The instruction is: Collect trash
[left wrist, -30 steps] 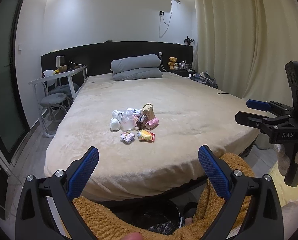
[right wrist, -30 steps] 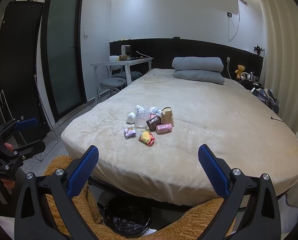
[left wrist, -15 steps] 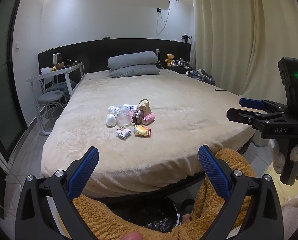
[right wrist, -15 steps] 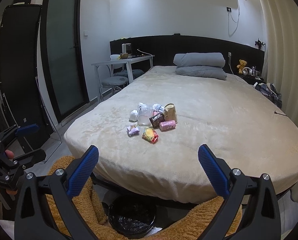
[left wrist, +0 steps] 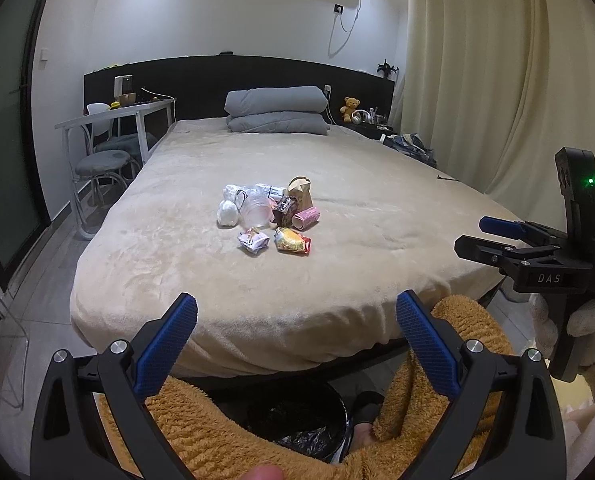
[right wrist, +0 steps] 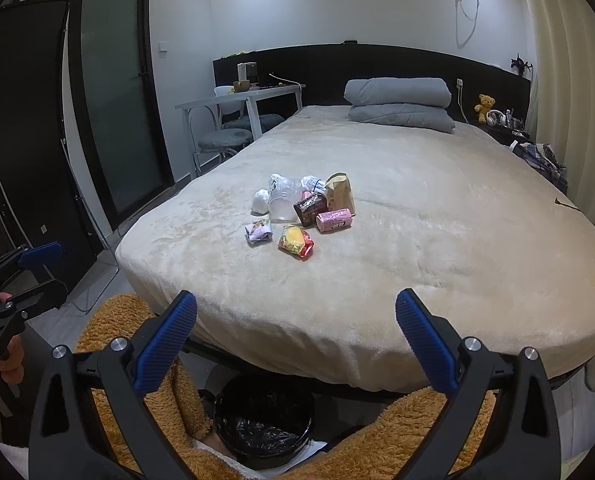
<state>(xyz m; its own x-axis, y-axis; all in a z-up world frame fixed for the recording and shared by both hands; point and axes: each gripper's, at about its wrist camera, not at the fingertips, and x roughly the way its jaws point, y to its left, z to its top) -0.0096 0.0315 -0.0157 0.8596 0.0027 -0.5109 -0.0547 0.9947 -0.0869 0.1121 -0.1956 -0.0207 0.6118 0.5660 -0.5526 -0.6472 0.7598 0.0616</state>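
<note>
A small pile of trash lies on the middle of the beige bed: a yellow-red snack wrapper, a crumpled purple wrapper, a pink can, a clear plastic cup, a brown paper bag and a white wad. A black-lined bin stands on the floor at the bed's foot. My left gripper and right gripper hang open and empty, short of the bed edge.
Brown fleece-clad legs flank the bin. A white desk with stools stands left of the bed. Grey pillows lie at the headboard, curtains hang on the right, and a dark glass door is on the left.
Both grippers have moved slightly forward and lower toward the bed; the trash pile looks a little nearer. Both stay open and empty.
</note>
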